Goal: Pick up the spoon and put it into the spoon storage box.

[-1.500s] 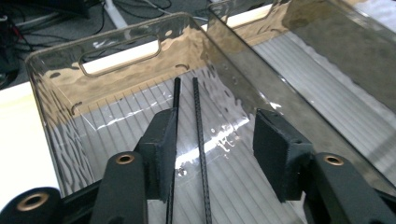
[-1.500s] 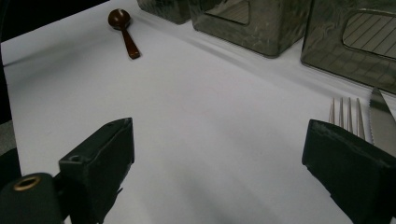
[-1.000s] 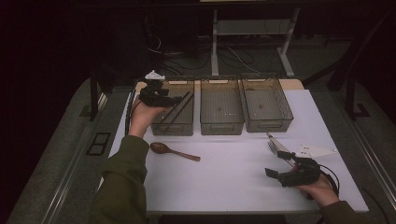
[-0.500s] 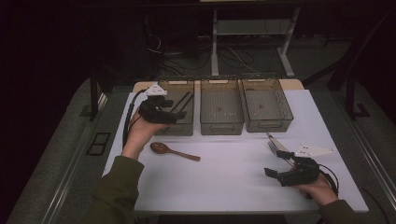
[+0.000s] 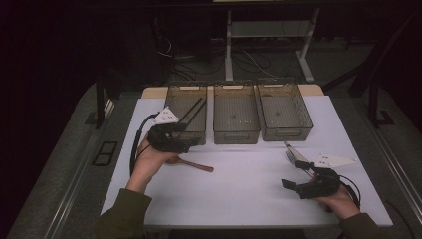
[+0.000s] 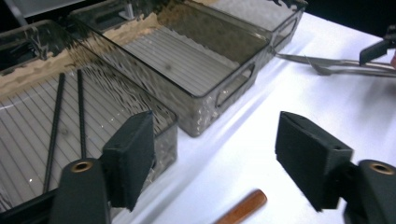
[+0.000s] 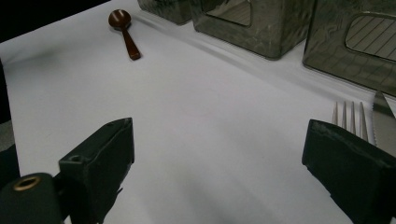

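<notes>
Worktop: the white rectangular worktop (image 5: pixel 239 199) is being shown carrying three bins along its far side and cutlery nearer the person.
Bins: three smoke-grey translucent plastic bins are being seen side by side; the left bin (image 5: pixel 191 130) is being occupied by two thin black chopsticks (image 6: pixel 67 121) lying along its ribbed floor, while the middle bin (image 5: pixel 236 133) and the right bin (image 5: pixel 288 130) are being shown with bare floors.
Left hand-held gripper: the black left hand-held gripper (image 5: pixel 186 144) is being held just in front of the left bin and above the spoon; its jaws are being kept apart, with nothing between the pads (image 6: pixel 130 161).
Right hand-held gripper: the black right hand-held gripper (image 5: pixel 293 185) is being held low over the near right part of the worktop, jaws spread wide and empty, beside the fork.
Spoon: the dark brown wooden spoon (image 5: pixel 196 166) is being seen lying flat on the worktop, just under the left hand-held gripper, its handle end showing between the jaws.
Fork and knife: a silver metal fork (image 7: pixel 348 119) and a serrated silver knife (image 7: pixel 384 122) are being seen lying together, near the right bin.
</notes>
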Motion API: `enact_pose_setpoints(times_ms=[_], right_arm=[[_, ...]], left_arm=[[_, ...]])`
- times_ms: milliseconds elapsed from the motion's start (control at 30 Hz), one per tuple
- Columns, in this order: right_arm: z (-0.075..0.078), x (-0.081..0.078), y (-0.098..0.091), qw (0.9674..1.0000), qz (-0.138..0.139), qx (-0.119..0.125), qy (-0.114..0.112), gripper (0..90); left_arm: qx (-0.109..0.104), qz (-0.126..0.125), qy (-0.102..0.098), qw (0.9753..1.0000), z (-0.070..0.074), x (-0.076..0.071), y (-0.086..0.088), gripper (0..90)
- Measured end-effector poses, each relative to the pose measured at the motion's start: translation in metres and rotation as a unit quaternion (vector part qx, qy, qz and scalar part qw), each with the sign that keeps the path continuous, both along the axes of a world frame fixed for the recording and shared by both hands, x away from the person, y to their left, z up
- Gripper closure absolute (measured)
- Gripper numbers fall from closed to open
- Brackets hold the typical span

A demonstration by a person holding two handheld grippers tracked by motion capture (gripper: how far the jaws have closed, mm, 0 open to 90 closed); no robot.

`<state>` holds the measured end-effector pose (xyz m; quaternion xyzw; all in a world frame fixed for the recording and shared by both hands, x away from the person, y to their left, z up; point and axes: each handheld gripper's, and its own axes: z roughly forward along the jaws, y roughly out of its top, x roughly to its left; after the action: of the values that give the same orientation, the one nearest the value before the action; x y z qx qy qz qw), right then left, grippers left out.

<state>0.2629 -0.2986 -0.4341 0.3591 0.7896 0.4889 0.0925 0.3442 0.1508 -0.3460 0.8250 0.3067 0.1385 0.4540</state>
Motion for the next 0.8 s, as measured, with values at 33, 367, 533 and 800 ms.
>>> enact_pose_setpoints(times_ms=[33, 367, 533, 800], right_arm=[[0.000, 0.000, 0.000, 1.0000, 0.000, 0.000, -0.001, 8.6], [-0.001, 0.000, 0.001, 1.0000, -0.002, 0.003, 0.001, 8.5], [-0.001, 0.000, 0.001, 1.0000, 0.000, 0.000, -0.001, 8.5], [-0.001, -0.001, -0.001, 1.0000, -0.003, -0.002, 0.001, 8.5]], left_arm=[[0.003, 0.001, 0.000, 1.0000, -0.002, -0.002, 0.000, 29.7], [0.025, 0.013, 0.004, 0.9996, -0.034, -0.014, 0.005, 55.5], [0.047, 0.031, 0.015, 0.9983, -0.051, -0.008, 0.008, 71.2], [0.080, 0.042, 0.045, 0.9949, -0.069, 0.006, 0.013, 88.9]])
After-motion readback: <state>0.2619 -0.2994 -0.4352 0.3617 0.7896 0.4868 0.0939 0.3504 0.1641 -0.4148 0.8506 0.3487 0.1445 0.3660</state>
